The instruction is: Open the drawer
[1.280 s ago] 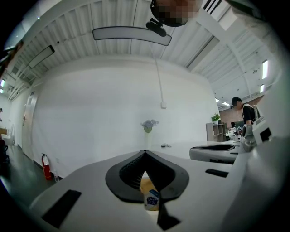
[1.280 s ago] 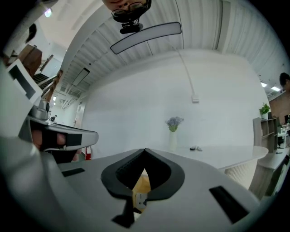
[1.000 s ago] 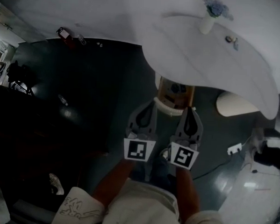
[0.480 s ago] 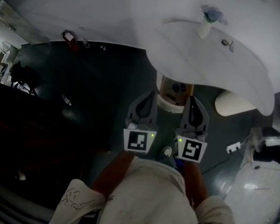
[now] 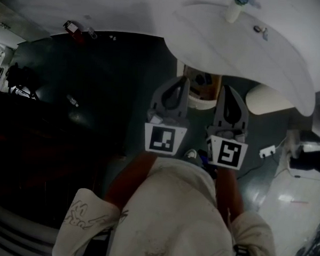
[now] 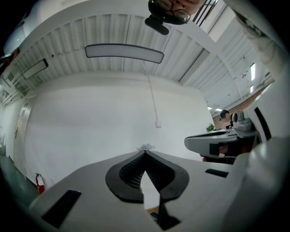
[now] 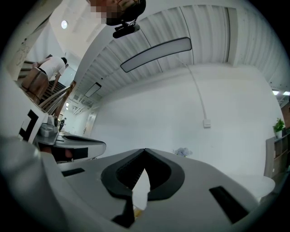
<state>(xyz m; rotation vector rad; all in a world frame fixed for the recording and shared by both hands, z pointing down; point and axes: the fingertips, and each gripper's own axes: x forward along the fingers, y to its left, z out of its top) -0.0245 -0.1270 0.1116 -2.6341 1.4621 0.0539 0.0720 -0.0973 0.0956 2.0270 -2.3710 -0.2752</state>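
**Scene, largest first.** A dark floor [image 5: 98, 84] is filling the left and centre of the head view. One white round counter [image 5: 281, 67] is curving across the upper right. Below centre, the person's pale top [image 5: 171, 216] is filling the lower frame.

**Tools.** Two tools are showing at frame centre, each carrying one marker cube: the left tool [image 5: 179, 82] and the right tool [image 5: 229, 90]. In its own view, each one's jaws are meeting at the tips with nothing between them, so both are closed and empty. Both are facing a white wall, not the work.

**Task item.** One wood-toned drawer unit [image 5: 202, 95] is sitting on the floor under the counter edge, upper centre, between the two tool tips. The view is dim, so this identification is probable only, and no handle is visible.

**Small items.** One vase [image 5: 233, 11] is standing on the counter at the top edge.

**Hazards.**
- Closed jaws cannot take a handle. Approaching without opening would only push the drawer front.
- Reaching under the overhang risks striking the counter rim and toppling the vase.
- Poor light risks a misplaced grip.
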